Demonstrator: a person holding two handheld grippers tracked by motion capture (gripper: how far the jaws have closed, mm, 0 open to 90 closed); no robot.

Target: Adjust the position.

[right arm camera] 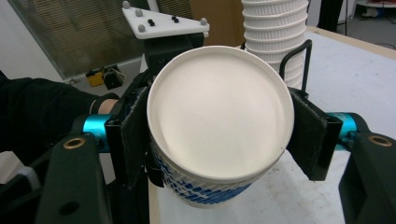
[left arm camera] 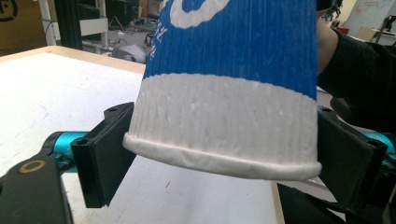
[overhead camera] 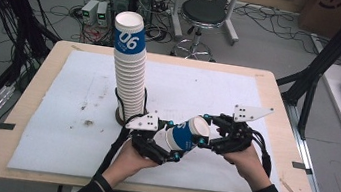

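The blue and white ribbed paper cup (overhead camera: 186, 134) lay on its side in the air, just above the white mat (overhead camera: 70, 112) on the wooden counter (overhead camera: 18, 120). Its long way ran from our left tongs (overhead camera: 167, 148) up to our right tongs (overhead camera: 205, 131). The flat white bottom pointed at the right tongs, and the wide rim end sat by the left ones.

In the right gripper view our right tongs (right arm camera: 219, 140) were clamped on the cup (right arm camera: 219, 121) near its bottom, one black pad on each side. In the left gripper view our left tongs (left arm camera: 224, 158) stood on both sides of the cup's (left arm camera: 229, 93) rim end. The pads looked close to the sides, but we could not tell if they pressed.

The tall stack of white paper cups (overhead camera: 130, 78) stood in its black wire holder (overhead camera: 143, 103) just behind the left tongs. So the stack was nearer to our left hand (overhead camera: 131, 161) than to our right hand (overhead camera: 245, 162). We think the cup must go up and left to get to the stack.
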